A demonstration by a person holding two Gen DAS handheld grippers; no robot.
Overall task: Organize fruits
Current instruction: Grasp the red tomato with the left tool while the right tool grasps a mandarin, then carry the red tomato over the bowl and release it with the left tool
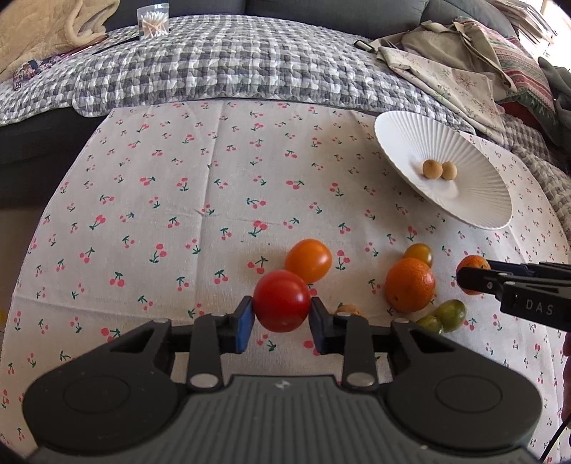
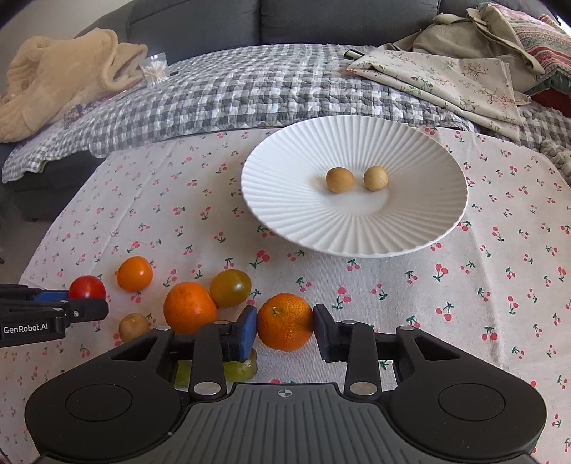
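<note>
My left gripper (image 1: 282,316) is shut on a red tomato (image 1: 282,300), held just over the cherry-print cloth; it also shows in the right wrist view (image 2: 87,287). My right gripper (image 2: 284,328) is shut on a small mandarin (image 2: 284,322), seen in the left wrist view too (image 1: 473,266). On the cloth lie an orange tomato (image 1: 308,260), a larger mandarin (image 1: 410,285), a yellow-green tomato (image 2: 230,287), two green fruits (image 1: 444,316) and a tan longan (image 2: 134,326). A white ribbed plate (image 2: 303,221) holds two tan longans (image 2: 357,179).
A grey checked quilt (image 2: 249,92) covers the sofa behind the table. Folded floral cloths (image 2: 446,82) lie at the back right, a beige blanket (image 2: 60,78) and a cotton-swab box (image 1: 153,21) at the back left.
</note>
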